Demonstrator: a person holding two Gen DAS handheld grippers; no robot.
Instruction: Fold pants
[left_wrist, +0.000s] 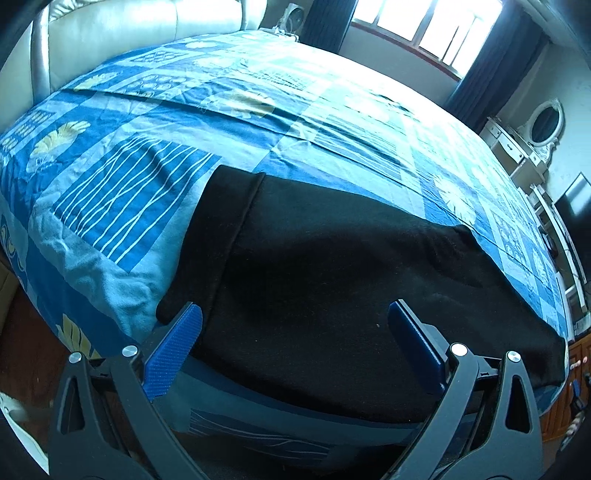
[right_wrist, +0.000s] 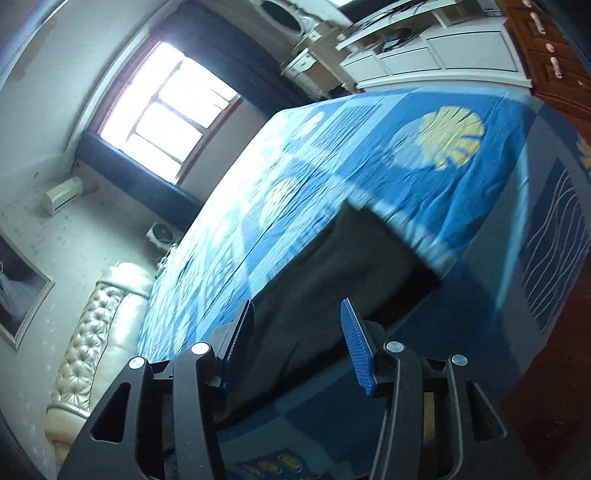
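Observation:
Black pants (left_wrist: 332, 266) lie flat on the blue patterned bedspread (left_wrist: 155, 122), close to the bed's front edge, with a folded band at their left end. My left gripper (left_wrist: 294, 314) stands open wide just above the near edge of the pants, blue pads on either side, nothing pinched. The right wrist view is tilted and blurred. It shows the same pants (right_wrist: 332, 266) as a dark strip along the bed's edge. My right gripper (right_wrist: 296, 312) hangs open above and short of them, with an empty gap between its pads.
A padded cream headboard (left_wrist: 147, 26) closes the bed's far left end. A window (left_wrist: 424, 26) with dark curtains is behind the bed. A white dresser with an oval mirror (left_wrist: 543, 125) and white cabinets (right_wrist: 443, 55) stand past the foot. Wooden floor (right_wrist: 546, 369) lies below the bed edge.

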